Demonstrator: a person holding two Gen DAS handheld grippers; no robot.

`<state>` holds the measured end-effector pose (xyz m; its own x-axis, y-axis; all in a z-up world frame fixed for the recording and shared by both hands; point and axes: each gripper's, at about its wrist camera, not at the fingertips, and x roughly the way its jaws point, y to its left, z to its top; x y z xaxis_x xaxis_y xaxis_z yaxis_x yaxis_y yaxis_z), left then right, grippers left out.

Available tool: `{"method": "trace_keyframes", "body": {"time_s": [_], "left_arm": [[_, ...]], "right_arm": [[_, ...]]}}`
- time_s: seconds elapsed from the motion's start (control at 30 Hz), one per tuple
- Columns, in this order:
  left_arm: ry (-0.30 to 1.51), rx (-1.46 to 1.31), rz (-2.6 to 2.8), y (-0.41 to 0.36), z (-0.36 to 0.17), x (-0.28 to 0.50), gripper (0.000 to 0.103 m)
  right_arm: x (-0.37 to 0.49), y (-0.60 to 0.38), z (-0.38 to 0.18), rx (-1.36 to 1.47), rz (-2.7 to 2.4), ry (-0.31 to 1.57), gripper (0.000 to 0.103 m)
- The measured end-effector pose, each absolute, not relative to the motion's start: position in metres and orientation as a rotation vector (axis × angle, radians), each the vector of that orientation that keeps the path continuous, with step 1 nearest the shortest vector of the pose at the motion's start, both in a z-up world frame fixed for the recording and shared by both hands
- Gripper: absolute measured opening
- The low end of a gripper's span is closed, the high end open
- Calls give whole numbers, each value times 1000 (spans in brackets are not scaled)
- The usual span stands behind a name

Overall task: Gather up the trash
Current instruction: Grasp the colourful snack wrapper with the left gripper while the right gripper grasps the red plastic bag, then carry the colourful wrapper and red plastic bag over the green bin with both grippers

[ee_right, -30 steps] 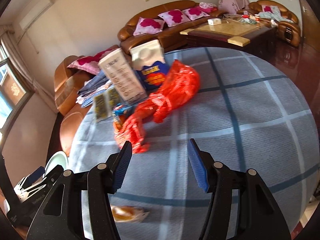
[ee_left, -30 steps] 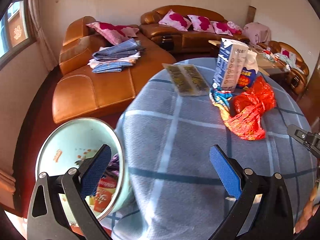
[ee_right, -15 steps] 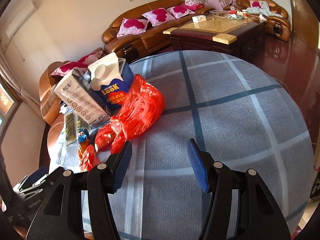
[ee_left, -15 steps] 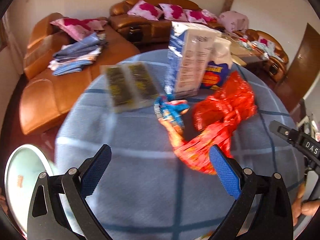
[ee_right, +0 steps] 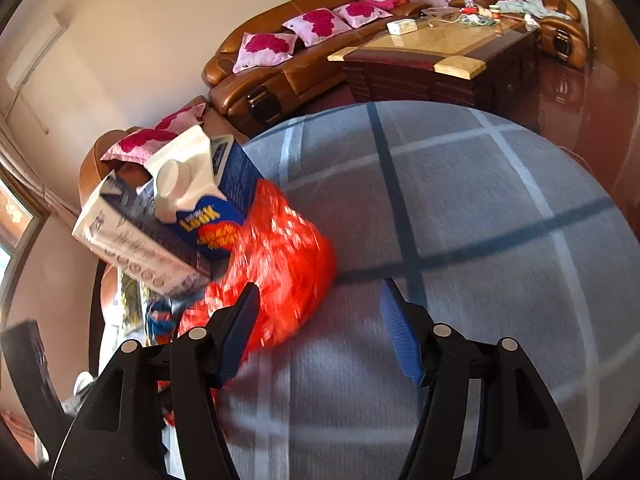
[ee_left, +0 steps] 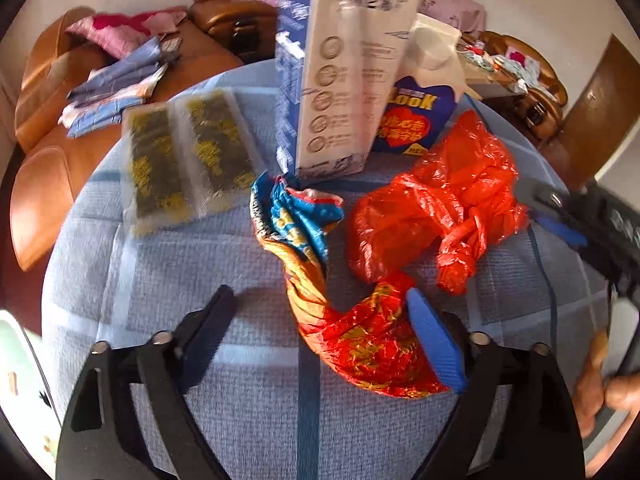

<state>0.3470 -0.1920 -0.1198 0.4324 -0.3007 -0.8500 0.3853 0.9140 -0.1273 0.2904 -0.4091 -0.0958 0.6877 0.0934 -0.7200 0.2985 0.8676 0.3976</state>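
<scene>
A twisted red, orange and blue snack wrapper [ee_left: 316, 264] lies on the round checked tablecloth [ee_left: 160, 272]. My left gripper [ee_left: 324, 328] points down over the wrapper's lower end. Its jaws are closing with the wrapper between them; the right pad is at the foil, the left pad stands clear. A crumpled red plastic bag [ee_left: 440, 208] lies just right of the wrapper. My right gripper [ee_right: 320, 328] is at the edge of the red bag [ee_right: 288, 256]. Its jaws are opening, with the bag's edge by the left finger and only cloth between the pads.
A tall white and blue carton [ee_left: 340, 80] and a blue milk carton [ee_left: 416, 116] stand behind the trash. A clear packet of dark contents [ee_left: 184, 156] lies to the left. A pale bin's rim [ee_left: 16, 360] shows at lower left. Brown sofas and a coffee table [ee_right: 432, 52] surround the table.
My left gripper swung away from the bin, across the table and down onto the wrapper, and its jaws narrowed. My right gripper closed in on the red bag and its jaws widened slightly.
</scene>
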Motion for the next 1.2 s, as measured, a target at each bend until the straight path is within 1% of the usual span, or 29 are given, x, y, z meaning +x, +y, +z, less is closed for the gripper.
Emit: {"method": "trace_keyframes", "body": {"time_s": [0.07,0.1,0.13,0.17,0.2,0.23,0.27,0.33,0.4,0.63,0.8,1.0,1.2], "left_arm": [[1021,113,-461,-196,-120,344,52],[1016,118,-470,-198,-119,342,49],[1017,116,-476,-197,-118,342,44],[1020,105,-482,-196,-118,342,37],[1028,76,-494,-191,-117,344,32],[1032,52,-500,-188,-116,344,29],[1023,37,-493,-183,-113,344,28],[996,35,-479,-174,-106,342,27],[971,19,-475,-166,-95,338,26],[879,-11,-455,-127,-48,305,26],[839,-31,-422,-88,-26,272,26],[803,-52,-339,-32,-18,230,26],[807,-66,-233,17,-25,207,26]], "right_arm": [[303,-404,-98,499,-122,831,63],[310,-399,-100,479,-125,840,63],[317,-395,-103,461,-123,856,56],[321,-390,-106,449,-119,872,48],[323,-388,-109,443,-116,882,30],[323,-385,-110,436,-114,885,22],[321,-383,-110,426,-113,881,19],[313,-381,-106,419,-108,865,15],[301,-383,-97,425,-117,839,13],[237,-379,-38,392,-143,687,12],[204,-352,-13,385,-69,654,12],[178,-300,-4,368,45,651,12],[168,-242,-9,327,137,667,12]]}}
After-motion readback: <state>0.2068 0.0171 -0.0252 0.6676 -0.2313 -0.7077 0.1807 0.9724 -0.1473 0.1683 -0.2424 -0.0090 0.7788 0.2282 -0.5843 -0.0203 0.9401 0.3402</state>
